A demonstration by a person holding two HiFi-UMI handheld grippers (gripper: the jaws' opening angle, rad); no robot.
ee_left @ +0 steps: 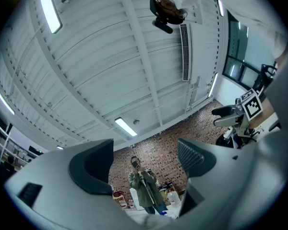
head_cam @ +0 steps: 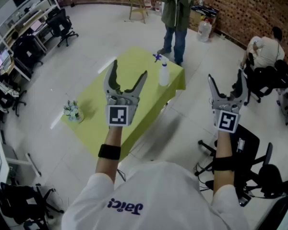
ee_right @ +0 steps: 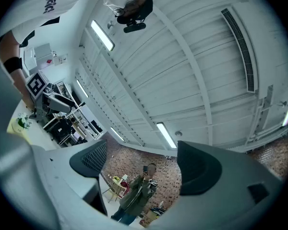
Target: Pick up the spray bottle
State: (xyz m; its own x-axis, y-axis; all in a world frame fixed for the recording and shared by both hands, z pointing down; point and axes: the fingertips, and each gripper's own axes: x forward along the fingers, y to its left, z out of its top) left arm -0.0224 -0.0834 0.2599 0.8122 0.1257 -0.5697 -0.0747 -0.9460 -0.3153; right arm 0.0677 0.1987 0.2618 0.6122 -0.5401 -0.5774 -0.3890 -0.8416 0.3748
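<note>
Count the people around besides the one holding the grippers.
2. A standing person is just beyond the table, at its far corner; a seated person is at the right by the brick wall. More may be out of frame.

I log a yellow-green surface (head_cam: pixel 89 97): flower bunch (head_cam: pixel 72 111) at its left corner, small blue object (head_cam: pixel 157 57) at the far corner. A person in a green jacket (head_cam: pixel 176 13) stands just beyond that corner. A second person (head_cam: pixel 265 49) sits near the brick wall (head_cam: pixel 240 8).
</note>
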